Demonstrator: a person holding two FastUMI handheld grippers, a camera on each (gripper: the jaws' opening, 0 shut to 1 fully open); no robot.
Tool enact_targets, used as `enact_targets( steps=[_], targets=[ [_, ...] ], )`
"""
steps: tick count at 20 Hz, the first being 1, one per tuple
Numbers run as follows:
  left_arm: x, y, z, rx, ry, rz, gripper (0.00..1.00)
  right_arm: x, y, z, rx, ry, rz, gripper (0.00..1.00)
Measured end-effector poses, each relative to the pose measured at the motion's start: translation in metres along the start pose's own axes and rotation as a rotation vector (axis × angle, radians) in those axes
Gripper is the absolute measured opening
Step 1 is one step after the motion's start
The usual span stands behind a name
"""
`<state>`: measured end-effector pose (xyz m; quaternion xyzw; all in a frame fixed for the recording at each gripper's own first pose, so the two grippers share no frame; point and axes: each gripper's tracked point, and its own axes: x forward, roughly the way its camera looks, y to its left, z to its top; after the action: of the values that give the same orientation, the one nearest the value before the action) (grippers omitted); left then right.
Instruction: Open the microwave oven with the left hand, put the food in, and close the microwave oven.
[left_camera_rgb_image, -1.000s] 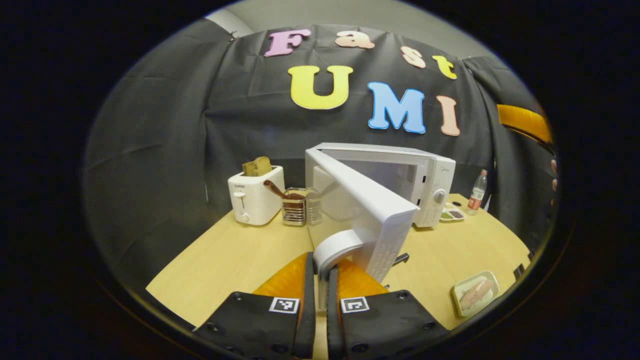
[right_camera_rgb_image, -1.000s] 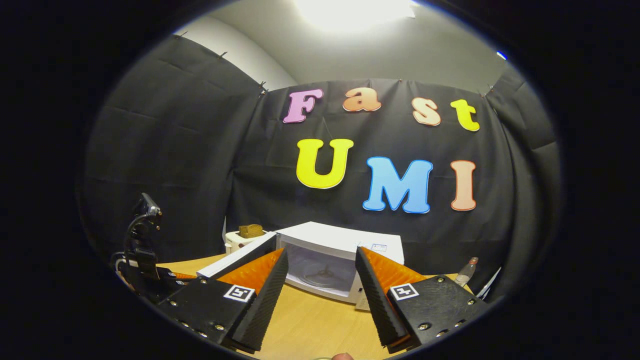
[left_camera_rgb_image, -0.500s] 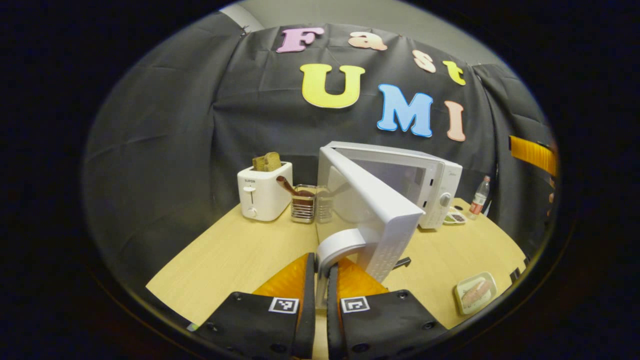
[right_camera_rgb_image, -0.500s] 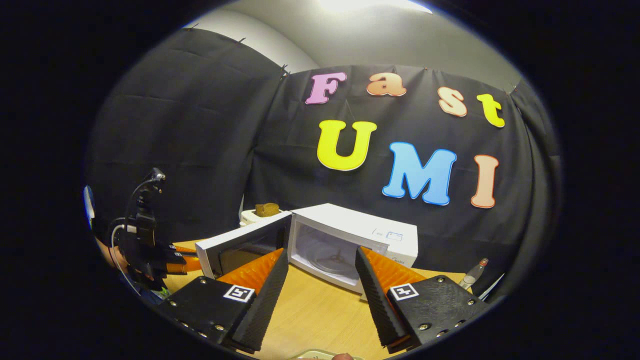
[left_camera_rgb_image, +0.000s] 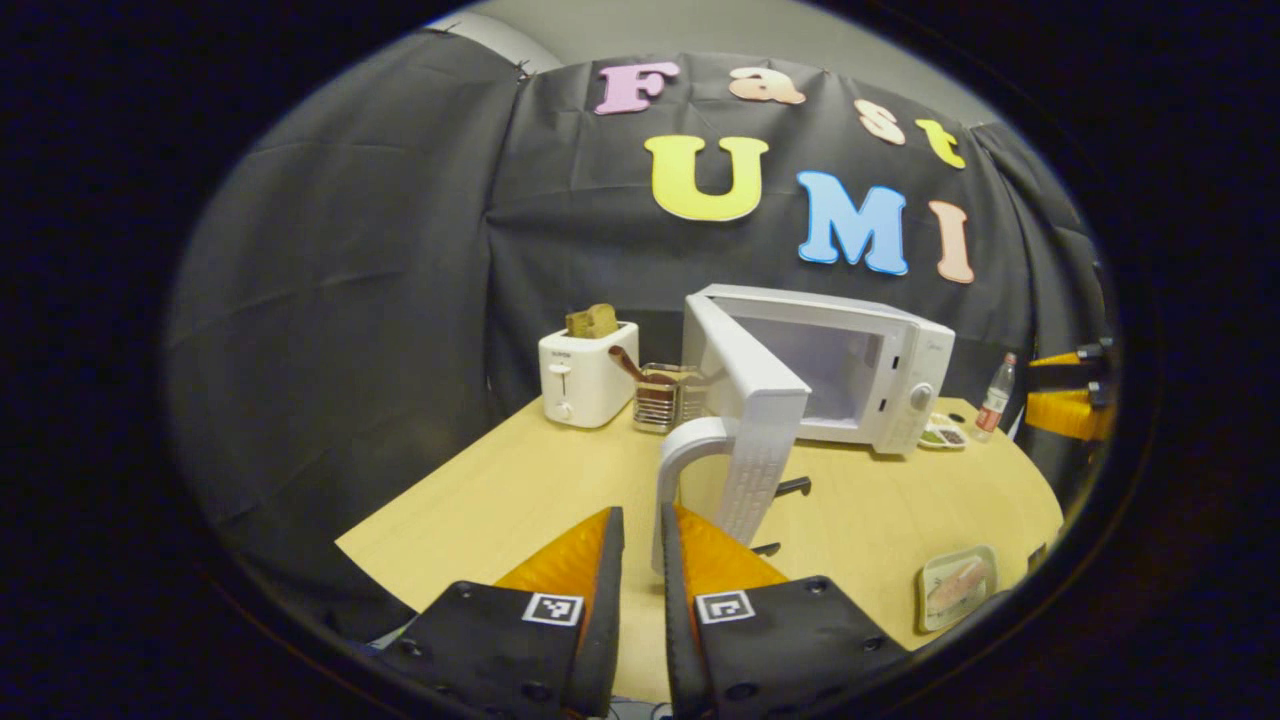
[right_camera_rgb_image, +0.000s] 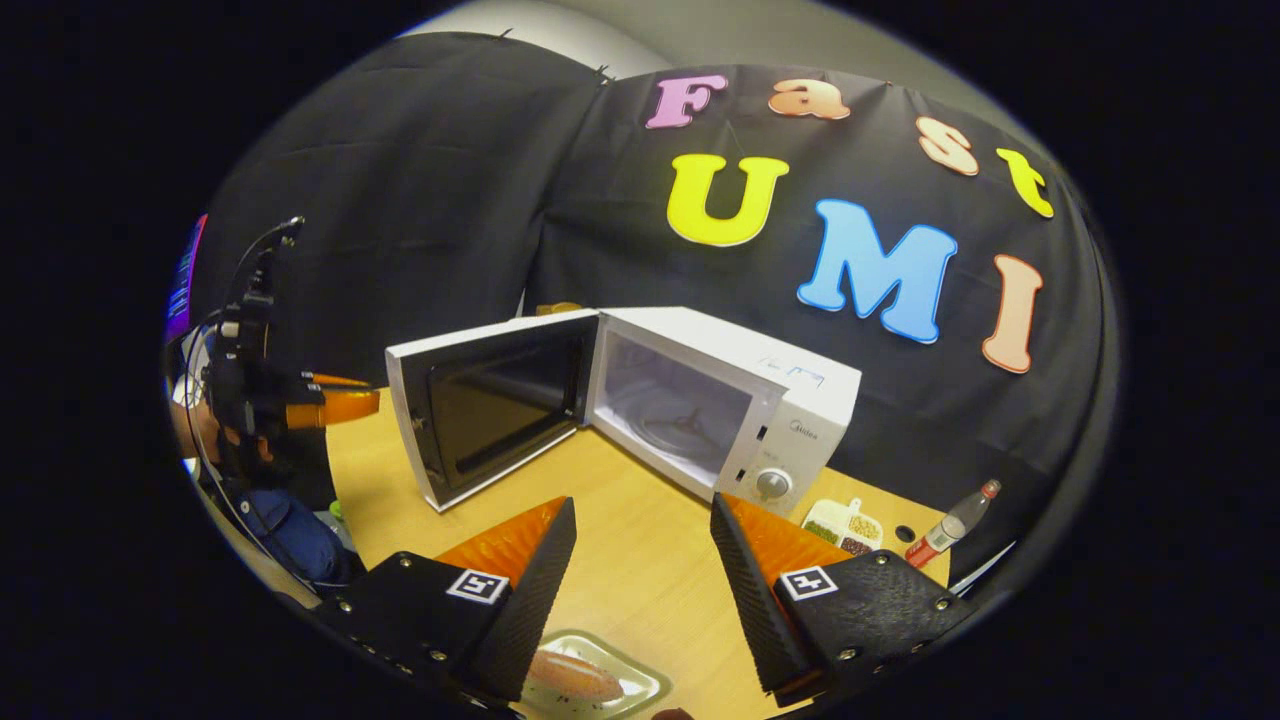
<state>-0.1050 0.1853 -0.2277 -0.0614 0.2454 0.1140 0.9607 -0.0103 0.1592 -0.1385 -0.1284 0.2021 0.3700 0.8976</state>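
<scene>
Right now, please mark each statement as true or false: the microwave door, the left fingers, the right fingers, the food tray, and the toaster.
1. The microwave door stands open. True.
2. The left gripper has its fingers clamped on the door handle. False: they lie narrowly apart, just short of the handle.
3. The right gripper has its fingers spread wide. True.
4. The food tray is inside the microwave. False: it lies on the table, below the right fingers.
5. The toaster holds bread. True.
</scene>
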Motion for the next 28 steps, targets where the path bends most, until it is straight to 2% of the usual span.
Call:
enact_targets(
  steps=[1,5,8,10,12,13,16,20,21,28],
  targets=[
    [-0.007,0.001,0.002,-0.005,-0.01,0.017,0.35,-0.001,0.003,-0.013,-0.01,0.032,0.034,0.83],
    [-0.029,0.008,0.021,0.007,-0.075,0.1,0.95,-0.002,0.016,-0.057,-0.054,0.147,0.159,0.84],
    [-0.046,0.009,0.033,-0.012,-0.11,0.133,0.95,-0.007,0.035,-0.09,-0.089,0.254,0.295,0.83],
    [-0.057,0.01,0.039,-0.018,-0.131,0.153,0.94,-0.006,0.043,-0.11,-0.129,0.3,0.359,0.84],
    [-0.066,0.012,0.043,-0.016,-0.141,0.173,0.97,-0.009,0.055,-0.129,-0.145,0.35,0.421,0.82],
    [-0.07,0.013,0.045,-0.014,-0.147,0.183,0.95,-0.01,0.059,-0.139,-0.151,0.375,0.447,0.84],
    [-0.082,0.018,0.049,-0.006,-0.155,0.218,0.98,-0.008,0.063,-0.161,-0.189,0.425,0.491,0.84],
    [-0.098,0.017,0.056,-0.009,-0.171,0.256,0.95,-0.001,0.066,-0.184,-0.229,0.466,0.536,0.82],
    [-0.101,0.015,0.056,-0.009,-0.175,0.264,0.94,0.0,0.068,-0.19,-0.242,0.477,0.546,0.84],
    [-0.114,0.001,0.069,-0.002,-0.21,0.286,0.95,0.003,0.072,-0.202,-0.285,0.483,0.617,0.84]
  ],
)
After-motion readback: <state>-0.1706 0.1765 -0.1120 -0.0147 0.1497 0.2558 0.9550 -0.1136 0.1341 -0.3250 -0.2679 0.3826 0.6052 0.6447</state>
